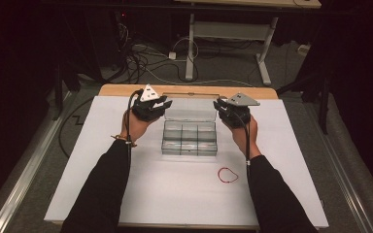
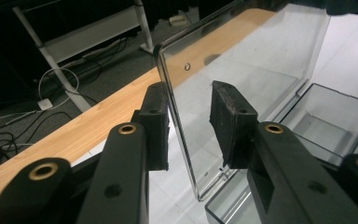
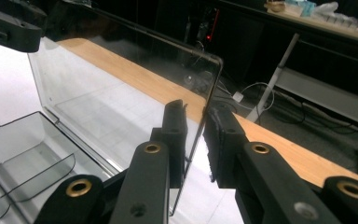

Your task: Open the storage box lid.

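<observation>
Clear compartment box, mid-table on my white sheet: lid upright at its far side. My left gripper straddles one lid edge, pads unclosed; right gripper pinches the other. Red band lies near-right.

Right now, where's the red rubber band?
In the high view the red rubber band lies on the white tabletop, just nearer than the clear box and beside the person's right forearm.
</observation>
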The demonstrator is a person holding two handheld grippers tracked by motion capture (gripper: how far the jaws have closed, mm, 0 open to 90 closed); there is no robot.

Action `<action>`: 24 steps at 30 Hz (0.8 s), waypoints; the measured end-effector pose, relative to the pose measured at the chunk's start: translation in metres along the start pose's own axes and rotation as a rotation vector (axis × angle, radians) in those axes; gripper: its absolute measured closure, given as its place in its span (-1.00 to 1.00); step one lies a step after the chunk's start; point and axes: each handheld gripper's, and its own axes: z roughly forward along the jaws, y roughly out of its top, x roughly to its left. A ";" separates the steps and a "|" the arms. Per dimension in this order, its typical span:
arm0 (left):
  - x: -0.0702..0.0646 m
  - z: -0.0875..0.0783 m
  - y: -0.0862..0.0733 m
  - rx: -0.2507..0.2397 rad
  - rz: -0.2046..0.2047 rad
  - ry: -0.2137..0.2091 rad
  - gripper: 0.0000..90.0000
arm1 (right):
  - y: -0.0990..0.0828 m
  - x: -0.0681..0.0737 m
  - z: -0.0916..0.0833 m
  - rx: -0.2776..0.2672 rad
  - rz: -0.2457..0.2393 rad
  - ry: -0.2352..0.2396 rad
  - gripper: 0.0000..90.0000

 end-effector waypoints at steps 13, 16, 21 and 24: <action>0.001 0.016 -0.015 0.000 -0.084 0.016 0.47 | -0.013 -0.001 0.014 0.019 0.065 -0.012 0.75; 0.002 0.017 -0.017 -0.006 -0.098 0.017 0.47 | -0.016 -0.001 0.017 0.032 0.072 -0.013 0.74; 0.001 0.021 -0.021 0.003 -0.107 0.023 0.46 | -0.021 0.001 0.020 0.043 0.080 -0.018 0.71; 0.000 0.024 -0.025 0.017 -0.110 0.029 0.45 | -0.025 0.002 0.023 0.061 0.081 -0.022 0.70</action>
